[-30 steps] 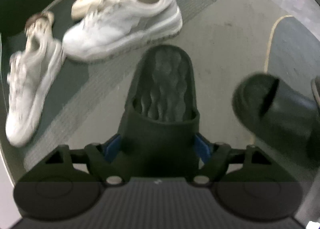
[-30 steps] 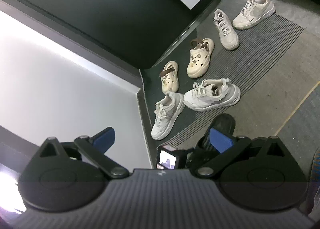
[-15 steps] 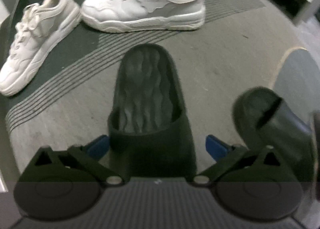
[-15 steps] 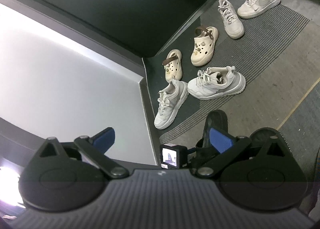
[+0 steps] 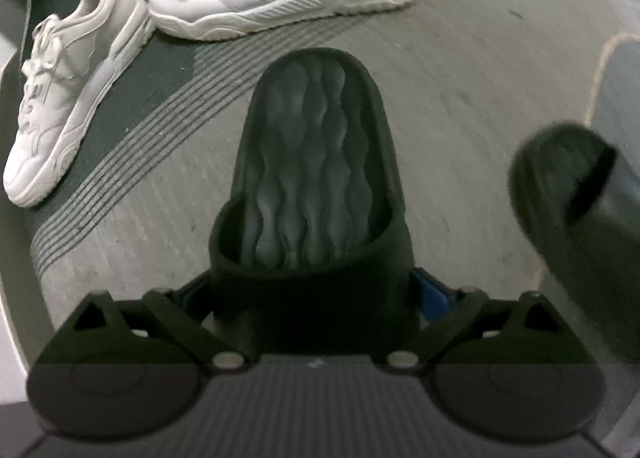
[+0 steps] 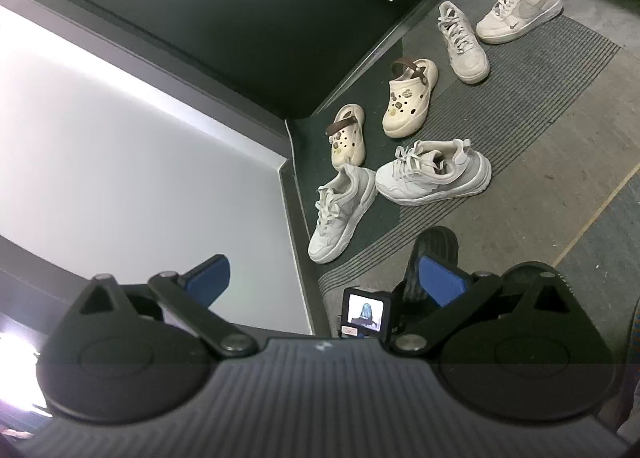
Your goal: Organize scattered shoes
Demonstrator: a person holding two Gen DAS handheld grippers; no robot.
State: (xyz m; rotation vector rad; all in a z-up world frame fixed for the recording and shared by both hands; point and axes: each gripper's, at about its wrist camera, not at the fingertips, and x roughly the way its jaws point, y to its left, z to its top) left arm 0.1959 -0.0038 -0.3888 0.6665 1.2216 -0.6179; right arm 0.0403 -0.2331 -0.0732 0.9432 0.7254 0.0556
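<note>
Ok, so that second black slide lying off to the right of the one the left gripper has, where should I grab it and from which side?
Grip the second black slide across its strap band, one finger on each sidewall, coming in from the toe end as the left gripper does on the held slide. The raised band looks like its tallest, narrowest part; the flat sole offers little to pinch. It is blurred, so its exact pose is unclear.
</note>
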